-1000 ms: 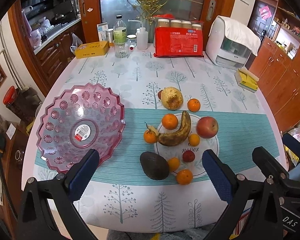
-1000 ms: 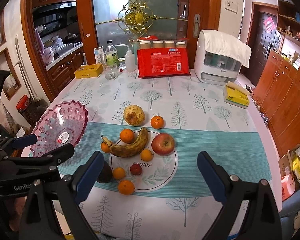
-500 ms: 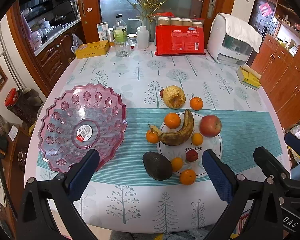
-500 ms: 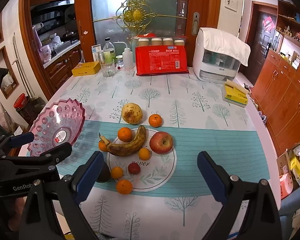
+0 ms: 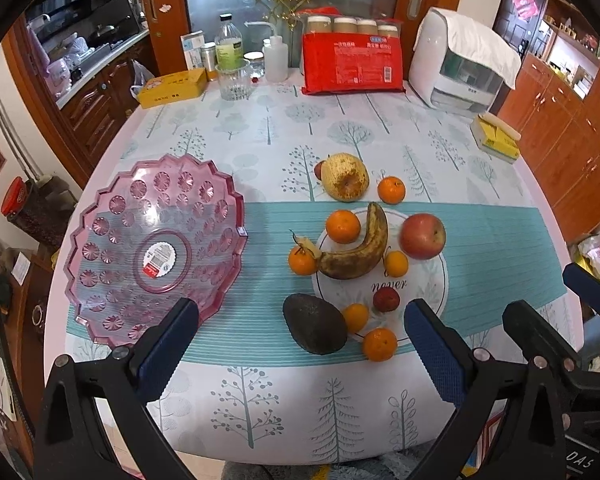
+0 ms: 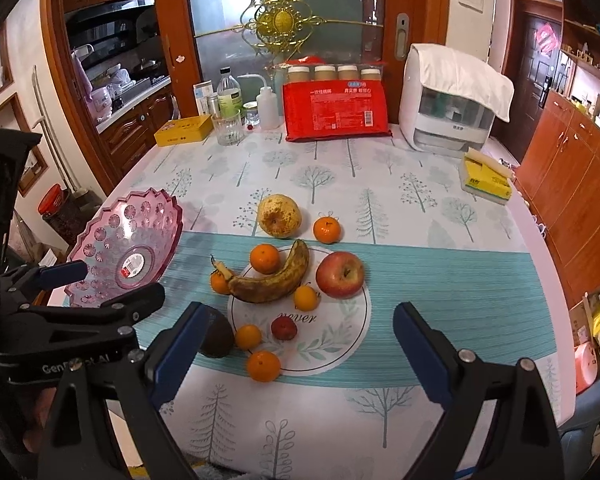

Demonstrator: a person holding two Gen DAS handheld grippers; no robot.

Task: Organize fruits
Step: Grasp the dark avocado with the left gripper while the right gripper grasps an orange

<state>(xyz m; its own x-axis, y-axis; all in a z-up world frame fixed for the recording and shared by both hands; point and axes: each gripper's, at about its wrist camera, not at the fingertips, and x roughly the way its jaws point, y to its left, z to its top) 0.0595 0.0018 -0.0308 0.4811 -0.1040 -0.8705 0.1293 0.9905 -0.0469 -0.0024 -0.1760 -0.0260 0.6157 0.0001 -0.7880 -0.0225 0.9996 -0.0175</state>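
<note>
A pink plastic fruit bowl [image 5: 156, 248] [image 6: 128, 248] sits empty at the table's left. Right of it lie a browned banana [image 5: 360, 250] [image 6: 276, 276], a red apple [image 5: 422, 236] [image 6: 340, 275], a yellow pear [image 5: 346, 177] [image 6: 279, 216], a dark avocado [image 5: 314, 324] [image 6: 218, 338], a small red fruit [image 5: 386, 300] and several small oranges [image 5: 343, 226]. My left gripper [image 5: 298, 346] hovers open near the table's front edge, above the avocado. My right gripper [image 6: 296, 344] is open too, empty, to the right of the left one.
Along the back of the table stand a red packet [image 5: 352, 62], a white appliance [image 5: 460, 68], bottles [image 5: 229, 46], a glass [image 5: 233, 80] and a yellow box [image 5: 172, 86]. Another yellow pack [image 5: 494, 138] lies near the right edge. Wooden cabinets [image 6: 572, 184] flank the right side.
Both views have drifted slightly; the fruit and bowl sit a little lower and further right in the left view. Nothing was picked up, and both grippers stay open.
</note>
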